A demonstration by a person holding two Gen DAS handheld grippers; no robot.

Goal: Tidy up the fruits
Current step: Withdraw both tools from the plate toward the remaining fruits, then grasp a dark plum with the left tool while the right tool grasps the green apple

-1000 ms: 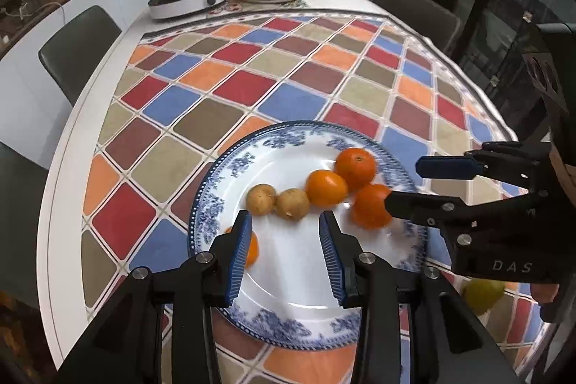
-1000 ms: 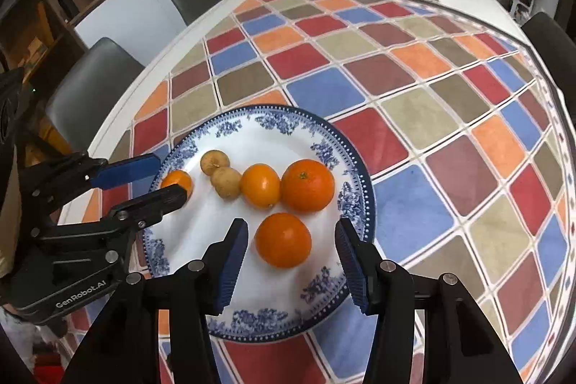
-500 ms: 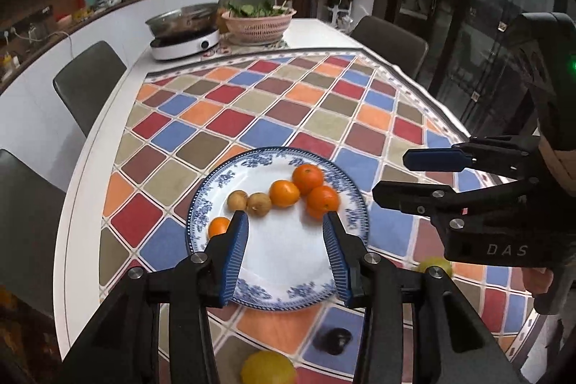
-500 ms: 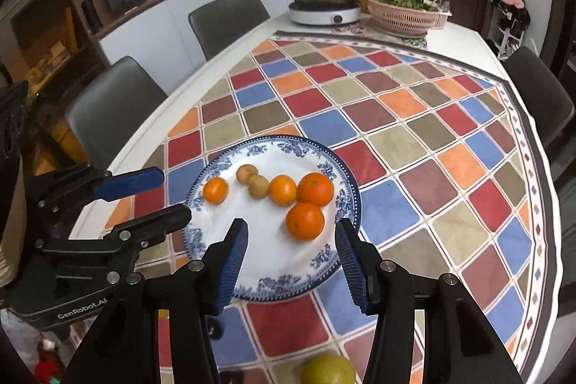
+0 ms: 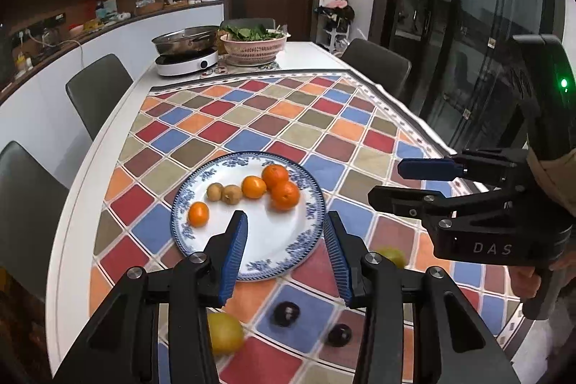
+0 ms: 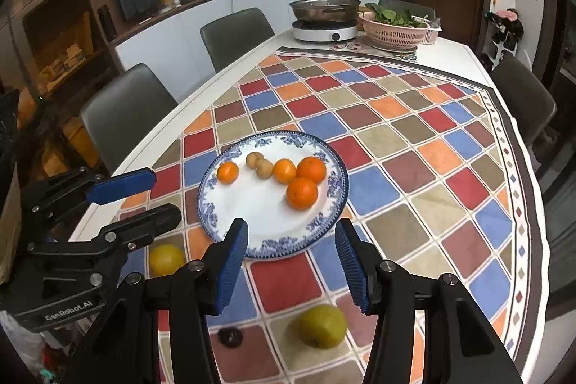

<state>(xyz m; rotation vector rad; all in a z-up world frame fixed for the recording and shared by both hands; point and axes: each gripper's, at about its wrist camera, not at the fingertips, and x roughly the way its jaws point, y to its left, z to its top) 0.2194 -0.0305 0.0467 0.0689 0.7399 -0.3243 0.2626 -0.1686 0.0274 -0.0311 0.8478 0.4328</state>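
I am at a long white table in a kitchen-dining room, with grey chairs along its side and a cloth of coloured squares spread over it. At the far end, around twelve o'clock, a steel pan sits on a white cooker beside a pink basket of greens.

The blue and white plate lies on the cloth straight ahead of me. On it are four oranges and two small brown fruits. Three oranges cluster at the plate's one o'clock side, touching one another. The fourth lies alone at about ten o'clock. The brown pair sits between them, touching each other.

More fruit lies on the cloth, off the plate. From my right tool, a yellow-green fruit lies near me at six o'clock, a yellow one at the plate's eight o'clock, and a small dark fruit at seven. My left camera shows two dark fruits close below.

My left gripper has just been opening; its blue pads stand apart with nothing between them. My right gripper is likewise parted and empty. Both hang above the near rim of the plate, touching nothing.
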